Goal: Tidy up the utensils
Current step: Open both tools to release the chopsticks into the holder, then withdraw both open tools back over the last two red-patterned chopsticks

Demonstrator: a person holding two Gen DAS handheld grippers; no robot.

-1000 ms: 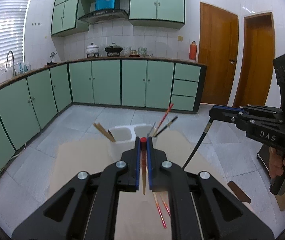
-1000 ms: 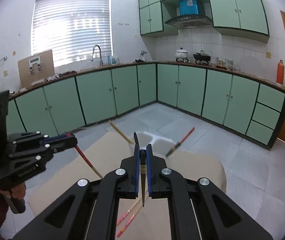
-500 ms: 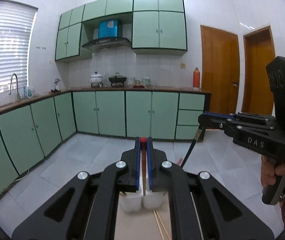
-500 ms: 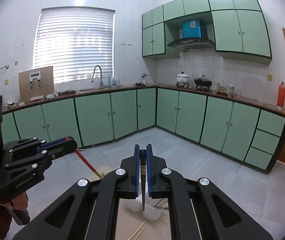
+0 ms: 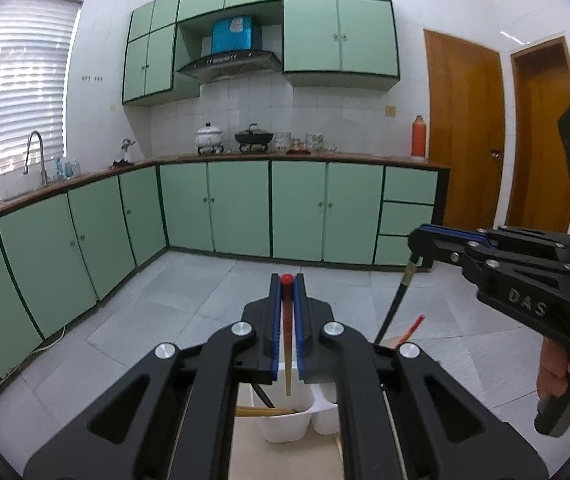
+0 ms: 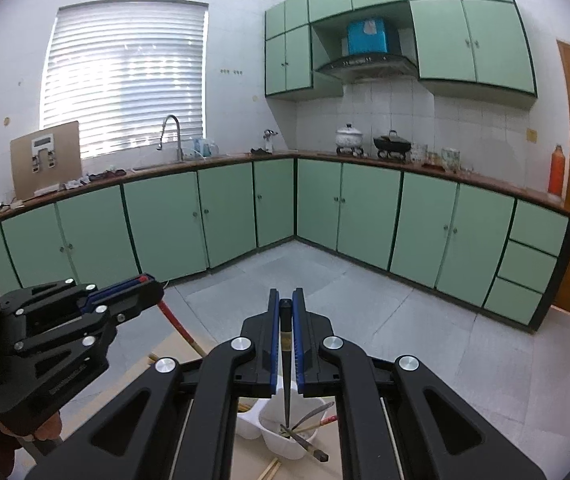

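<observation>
My left gripper (image 5: 286, 280) is shut on a red-topped chopstick (image 5: 286, 332) that hangs tip-down over the left cup of the white two-cup holder (image 5: 281, 430). Wooden chopsticks (image 5: 265, 412) lie in that cup. My right gripper (image 6: 285, 304) is shut on a black chopstick (image 6: 286, 368), whose tip hangs just above the right cup of the holder (image 6: 281, 450), where several utensils (image 6: 309, 416) stand. Each view shows the other gripper too: the right gripper (image 5: 421, 240) with its black stick (image 5: 395, 304), the left gripper (image 6: 151, 290) with its red stick (image 6: 177, 324).
The holder stands on a beige table (image 5: 245, 456). Loose chopsticks (image 6: 271, 469) lie on the table beside it. A red chopstick tip (image 5: 413, 324) sticks up from the holder. Green kitchen cabinets (image 5: 297, 208) and grey floor lie beyond. A person's hand (image 5: 557, 372) holds the right gripper's handle.
Both grippers have moved forward toward the holder and risen a little, each still holding its chopstick. The holder, earlier ahead of the fingers, now sits right beneath them.
</observation>
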